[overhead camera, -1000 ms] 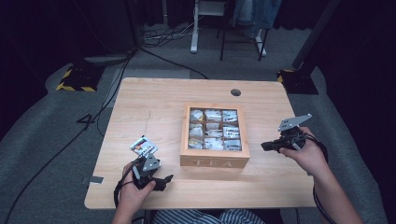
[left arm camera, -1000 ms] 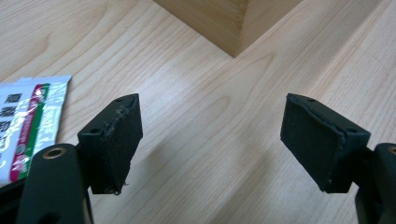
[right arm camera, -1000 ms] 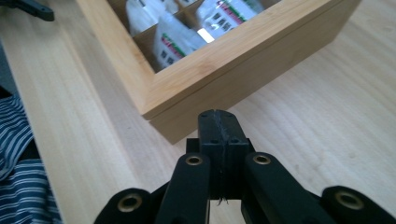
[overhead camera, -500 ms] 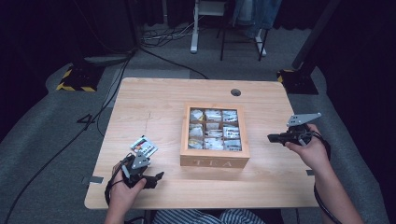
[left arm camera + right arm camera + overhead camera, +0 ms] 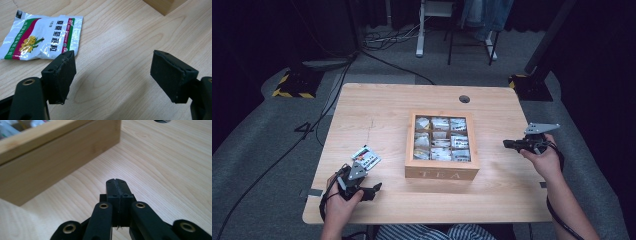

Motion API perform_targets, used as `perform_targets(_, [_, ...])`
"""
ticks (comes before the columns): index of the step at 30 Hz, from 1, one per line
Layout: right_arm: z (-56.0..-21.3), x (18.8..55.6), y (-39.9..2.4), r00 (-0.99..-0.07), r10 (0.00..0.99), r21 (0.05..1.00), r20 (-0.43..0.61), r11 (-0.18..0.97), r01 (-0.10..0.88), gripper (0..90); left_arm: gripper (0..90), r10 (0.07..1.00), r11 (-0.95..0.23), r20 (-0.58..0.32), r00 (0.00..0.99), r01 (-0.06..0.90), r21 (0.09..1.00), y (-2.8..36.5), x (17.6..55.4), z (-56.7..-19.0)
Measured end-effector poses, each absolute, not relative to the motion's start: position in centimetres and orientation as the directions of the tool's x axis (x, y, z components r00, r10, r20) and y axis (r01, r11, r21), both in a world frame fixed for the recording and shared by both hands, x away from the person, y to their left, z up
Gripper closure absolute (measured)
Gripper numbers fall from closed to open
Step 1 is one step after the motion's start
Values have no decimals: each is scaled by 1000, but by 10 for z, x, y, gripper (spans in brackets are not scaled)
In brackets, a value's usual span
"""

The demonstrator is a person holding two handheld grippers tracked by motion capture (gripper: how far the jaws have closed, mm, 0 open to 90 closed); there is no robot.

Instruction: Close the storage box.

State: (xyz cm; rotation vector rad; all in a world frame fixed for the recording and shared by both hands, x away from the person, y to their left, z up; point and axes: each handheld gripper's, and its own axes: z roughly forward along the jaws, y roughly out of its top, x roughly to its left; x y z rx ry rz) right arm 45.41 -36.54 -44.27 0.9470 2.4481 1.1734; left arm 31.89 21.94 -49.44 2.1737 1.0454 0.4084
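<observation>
Lying flat on table (image 5: 362, 105), sachet (image 5: 41, 37) sits just beyond left gripper (image 5: 112, 75), near its left jaw, not between jaws. Left jaws wide apart, nothing held. Sachet print too small to read in high view; its top-left corner cut off in left gripper view. Right gripper (image 5: 116, 185) closed tight, empty, low over table beside tea box (image 5: 441, 145). Box contents blurred, partly cut off in right gripper view.
</observation>
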Motion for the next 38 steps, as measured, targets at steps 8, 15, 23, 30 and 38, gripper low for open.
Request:
perform_targets(8, [-473,464,-376,-726,688,788,13,440,431,897,215,781,-443,-15,625,570,693,219,320,-498])
perform_targets(15, [-492,467,-376,-729,684,779,24,445,442,900,215,780,-446,-13,626,570,690,218,321,-500])
perform_targets(23, [-500,468,-374,-714,699,780,22,435,450,886,211,778,-446,-13,629,566,693,216,322,-503])
perform_targets(30, [-502,471,-372,-682,731,767,22,425,480,662,201,777,-442,-16,629,565,696,216,322,-504])
perform_targets(38, [-503,473,-361,-695,719,756,4,453,473,380,195,776,-443,-18,630,566,695,216,323,-504])
